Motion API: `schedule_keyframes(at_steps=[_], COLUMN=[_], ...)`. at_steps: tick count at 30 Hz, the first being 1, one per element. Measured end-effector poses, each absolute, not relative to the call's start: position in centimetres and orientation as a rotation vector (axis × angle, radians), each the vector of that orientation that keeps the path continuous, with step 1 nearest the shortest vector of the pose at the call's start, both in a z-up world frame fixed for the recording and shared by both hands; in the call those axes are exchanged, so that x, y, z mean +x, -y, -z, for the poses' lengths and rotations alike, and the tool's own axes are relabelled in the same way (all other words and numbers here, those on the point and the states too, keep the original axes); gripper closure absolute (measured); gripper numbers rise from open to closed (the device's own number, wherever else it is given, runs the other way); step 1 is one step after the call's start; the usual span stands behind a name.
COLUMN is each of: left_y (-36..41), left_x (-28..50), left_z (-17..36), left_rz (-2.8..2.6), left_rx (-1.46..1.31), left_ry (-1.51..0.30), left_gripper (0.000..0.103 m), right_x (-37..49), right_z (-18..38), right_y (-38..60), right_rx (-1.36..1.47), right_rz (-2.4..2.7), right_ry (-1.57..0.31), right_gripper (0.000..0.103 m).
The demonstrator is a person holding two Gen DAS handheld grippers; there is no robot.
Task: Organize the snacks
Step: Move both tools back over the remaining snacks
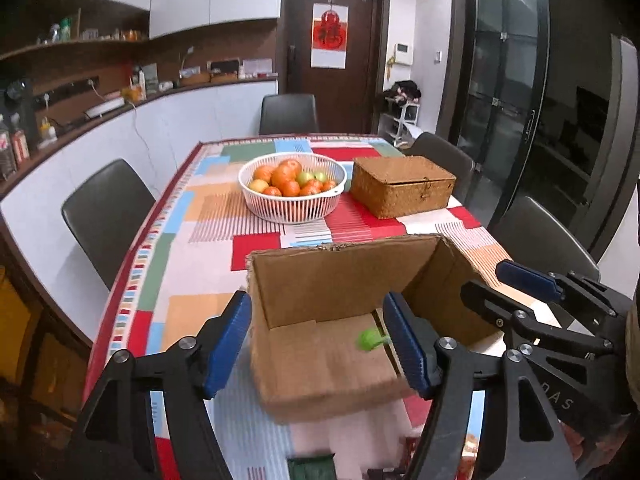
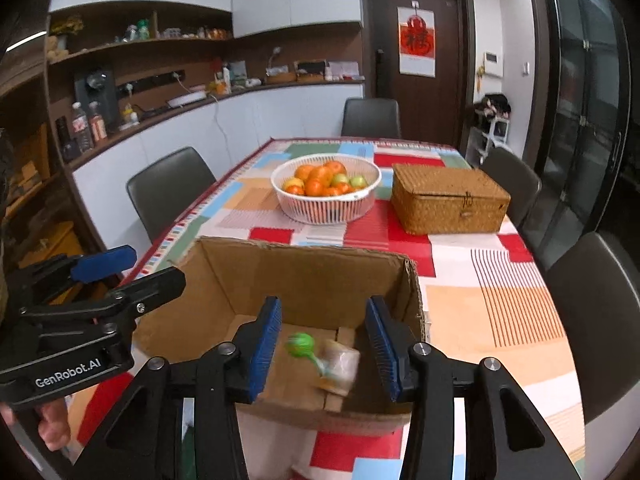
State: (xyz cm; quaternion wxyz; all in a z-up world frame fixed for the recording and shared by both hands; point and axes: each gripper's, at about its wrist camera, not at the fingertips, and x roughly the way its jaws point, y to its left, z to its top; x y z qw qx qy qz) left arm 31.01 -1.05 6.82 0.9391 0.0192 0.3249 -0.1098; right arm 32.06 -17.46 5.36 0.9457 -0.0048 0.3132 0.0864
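Snacks (image 2: 320, 356) blurring into the cardboard box (image 2: 320, 276) — right gripper (image 2: 322, 346) and left gripper (image 1: 320, 340) both gaping, empty — probably needing another pick next.

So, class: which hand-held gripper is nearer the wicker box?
Right. The right hand-held gripper is open over the cardboard box's right part, on the wicker box's side; the left hand-held gripper is open further left.
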Motion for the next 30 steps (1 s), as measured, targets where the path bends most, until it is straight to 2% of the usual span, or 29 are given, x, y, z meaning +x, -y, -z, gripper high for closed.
schedule_keyframes(at_steps=[11, 15, 17, 30], left_y=[-0.7, -1.0, -1.3, -2.6], left_x=[22.6, 20.5, 19.4, 15.3], left_z=[-8.0, -7.5, -7.1, -2.7], left_rz=[0.202, 0.198, 0.191, 0.141], left_rx=[0.063, 0.073, 0.076, 0.078], left_ry=[-0.586, -0.588, -0.594, -0.713], left_gripper=[0.029, 0.028, 0.024, 0.024], right_x=[24.8, 22.5, 21.5, 17.8], right_z=[-6.5, -6.1, -5.9, -2.5], right_y=[16.4, 15.9, 15.7, 14.8], right_rx=[-0.016, -0.022, -0.030, -0.072], right_rz=[-0.224, -0.241, -0.249, -0.269], right_ry=[-0.553, -0.549, -0.548, -0.634], right_gripper=[0.055, 0.050, 0.050, 0.050])
